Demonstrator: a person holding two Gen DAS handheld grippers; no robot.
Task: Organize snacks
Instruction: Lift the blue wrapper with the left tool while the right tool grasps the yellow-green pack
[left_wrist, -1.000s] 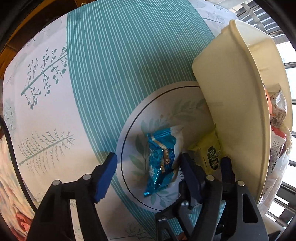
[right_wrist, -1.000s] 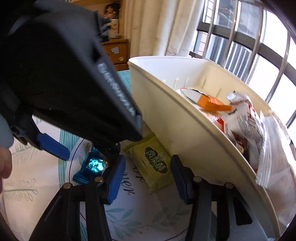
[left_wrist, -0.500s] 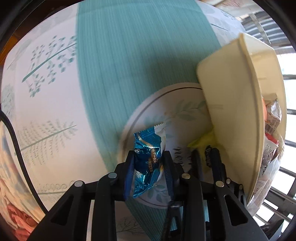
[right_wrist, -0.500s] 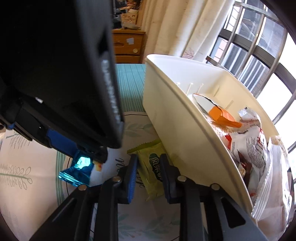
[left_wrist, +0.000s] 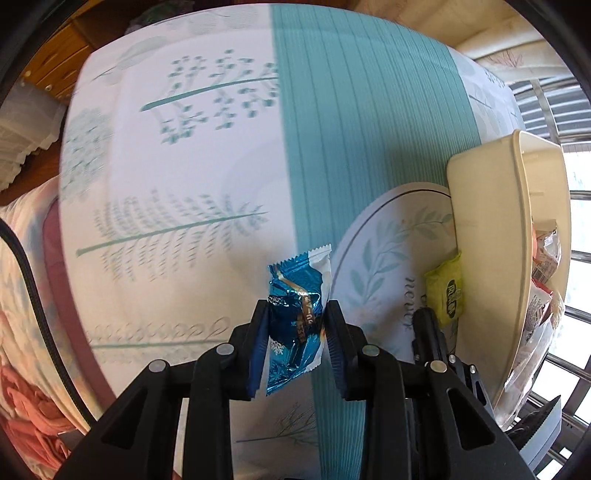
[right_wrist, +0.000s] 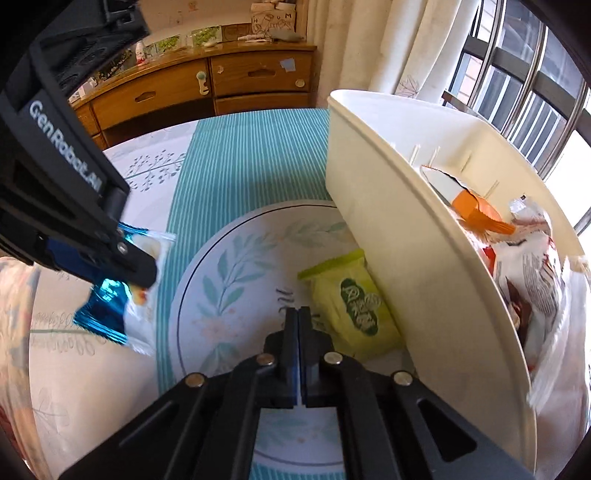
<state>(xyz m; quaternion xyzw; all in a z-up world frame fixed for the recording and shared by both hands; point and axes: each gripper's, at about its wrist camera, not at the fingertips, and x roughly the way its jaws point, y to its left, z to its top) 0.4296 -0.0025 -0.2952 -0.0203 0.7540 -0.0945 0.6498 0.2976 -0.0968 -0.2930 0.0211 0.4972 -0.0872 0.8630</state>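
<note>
My left gripper (left_wrist: 297, 314) is shut on a blue foil snack packet (left_wrist: 297, 317) and holds it above the tablecloth, left of the printed circle. The same packet (right_wrist: 110, 302) hangs from that gripper in the right wrist view. My right gripper (right_wrist: 298, 314) is shut and empty, its fingertips just left of a yellow-green snack packet (right_wrist: 351, 302) that lies on the cloth against the wall of the cream bin (right_wrist: 399, 236). That yellow-green packet (left_wrist: 447, 288) and the bin (left_wrist: 491, 258) also show in the left wrist view.
The cream bin holds several snack bags (right_wrist: 528, 266) and stands at the right. The table has a teal-and-white cloth (left_wrist: 369, 129). A wooden dresser (right_wrist: 207, 85) and a barred window (right_wrist: 528, 85) lie beyond the table. Bedding (left_wrist: 22, 295) lies at the left.
My left gripper closed on the blue packet, lifted it off the cloth and moved it left. My right gripper closed fully without the yellow-green packet, which stays by the bin.
</note>
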